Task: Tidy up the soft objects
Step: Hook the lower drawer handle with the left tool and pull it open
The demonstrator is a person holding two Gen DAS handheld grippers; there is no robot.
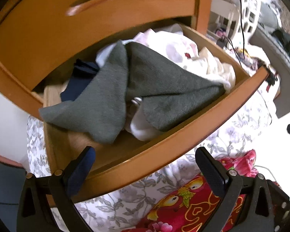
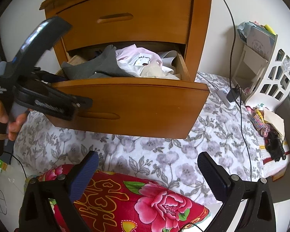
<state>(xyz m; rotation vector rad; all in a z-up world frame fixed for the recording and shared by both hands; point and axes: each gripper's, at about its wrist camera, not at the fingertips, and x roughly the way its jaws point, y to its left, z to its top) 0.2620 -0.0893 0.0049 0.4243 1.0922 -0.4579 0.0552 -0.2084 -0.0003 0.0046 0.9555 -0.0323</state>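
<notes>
A wooden nightstand's lower drawer (image 1: pixel 164 145) (image 2: pixel 145 104) is pulled out and full of clothes. Grey socks (image 1: pixel 145 85) (image 2: pixel 98 65) lie on top, one draped over the drawer's left side. Beneath them are a navy garment (image 1: pixel 81 81) and white and pink garments (image 1: pixel 183 52) (image 2: pixel 141 60). My left gripper (image 1: pixel 145 154) hovers open at the drawer's front edge, holding nothing; in the right wrist view its body (image 2: pixel 38 89) is seen in a hand at the left. My right gripper (image 2: pixel 147 161) is open and empty above a red floral pillow (image 2: pixel 137 203) (image 1: pixel 193 203).
The nightstand stands on a bed with a grey floral sheet (image 2: pixel 164 154). A closed upper drawer (image 2: pixel 125 17) sits above. Black cables (image 2: pixel 239 100), a white charger (image 2: pixel 225 96), a white rack (image 2: pixel 268 71) and small clutter (image 2: pixel 270 131) lie to the right.
</notes>
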